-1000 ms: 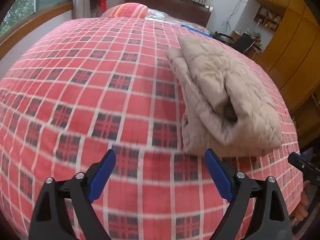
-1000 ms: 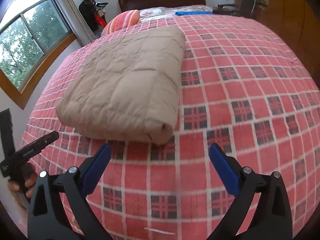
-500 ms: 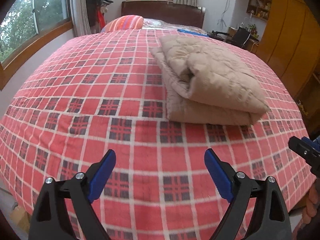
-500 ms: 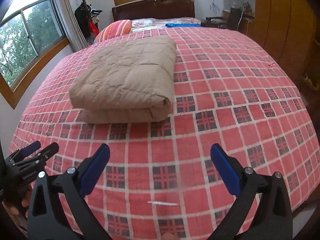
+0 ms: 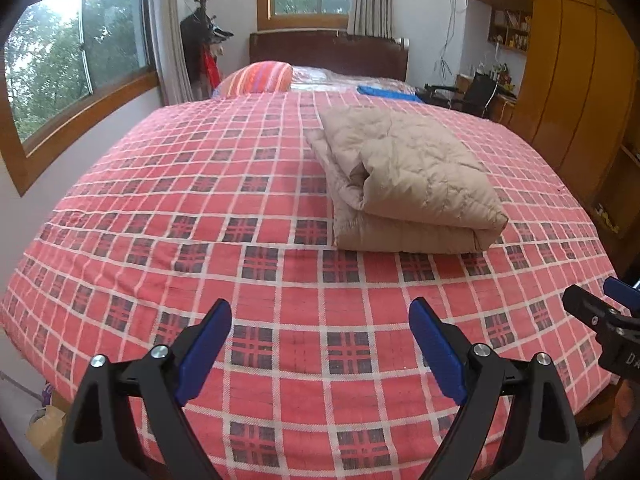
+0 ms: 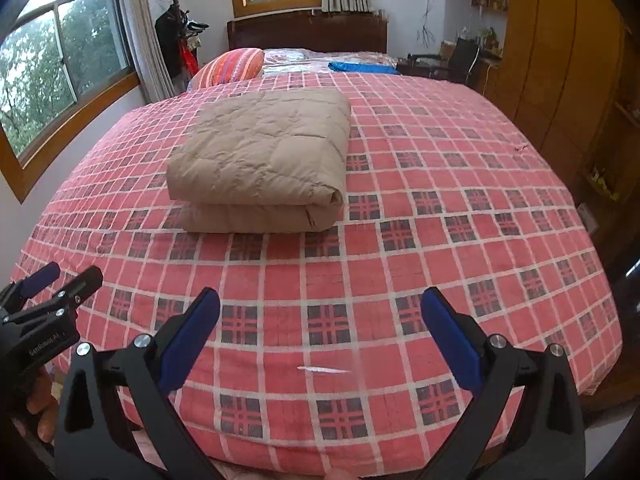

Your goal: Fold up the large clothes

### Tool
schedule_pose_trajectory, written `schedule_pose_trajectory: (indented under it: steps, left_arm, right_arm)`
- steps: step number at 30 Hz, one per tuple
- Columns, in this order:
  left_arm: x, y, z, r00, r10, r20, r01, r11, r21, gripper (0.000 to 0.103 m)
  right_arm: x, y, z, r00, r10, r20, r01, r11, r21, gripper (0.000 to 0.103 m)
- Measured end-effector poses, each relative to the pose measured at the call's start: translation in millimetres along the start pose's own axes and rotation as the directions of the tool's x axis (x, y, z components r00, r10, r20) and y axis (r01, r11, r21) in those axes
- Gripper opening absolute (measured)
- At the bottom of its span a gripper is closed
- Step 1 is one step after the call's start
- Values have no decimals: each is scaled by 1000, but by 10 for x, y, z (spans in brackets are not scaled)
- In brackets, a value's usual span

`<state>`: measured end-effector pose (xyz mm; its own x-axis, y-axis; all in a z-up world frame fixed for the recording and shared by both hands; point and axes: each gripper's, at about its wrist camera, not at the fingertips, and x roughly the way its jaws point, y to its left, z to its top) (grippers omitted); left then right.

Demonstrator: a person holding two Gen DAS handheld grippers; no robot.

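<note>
Views differ mainly in which side of the folded beige quilted garment (image 5: 404,184) I get. Through my left wrist camera I see its open layered edges, stacked and curling along the side nearer the window (image 5: 76,76); through my right wrist camera the same bundle (image 6: 260,160) shows a smooth quilted top and a rounded fold at the near end, with a seam at the near corner. The left view also catches the tip of my right gripper (image 5: 608,304) at its edge, and the right view shows a hand (image 6: 38,408) gripping the handle of my left gripper (image 6: 48,284).

My left gripper (image 5: 320,344) has its blue pads spread wide with nothing between them; my right gripper (image 6: 320,340) is likewise wide apart and empty.

The garment is a thick, puffy rectangle, doubled over, lying flat on the red plaid bedspread (image 5: 200,200). It sits mid-bed, well short of the headboard (image 5: 328,52). Its long axis runs toward the headboard, folded end facing away from it.
</note>
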<state>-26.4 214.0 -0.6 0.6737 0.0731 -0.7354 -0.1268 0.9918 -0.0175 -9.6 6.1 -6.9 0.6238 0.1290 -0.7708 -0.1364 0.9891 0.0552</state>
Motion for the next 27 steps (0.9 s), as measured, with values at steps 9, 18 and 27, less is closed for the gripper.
schedule_pose_trajectory:
  steps: [9, 18, 27]
  left_arm:
    - [-201, 23, -92, 999, 14, 30, -14, 1000, -8, 91]
    - [-334, 29, -143, 998, 26, 57, -26, 1000, 2, 91]
    - [-382, 12, -166, 997, 35, 65, -36, 999, 7, 91]
  right_arm:
    - [-155, -14, -108, 1000, -16, 0, 16, 1000, -12, 100]
    - [-287, -31, -158, 999, -26, 35, 27, 1000, -16, 100]
    - [-327, -33, -175, 999, -10, 45, 11, 1000, -20, 100]
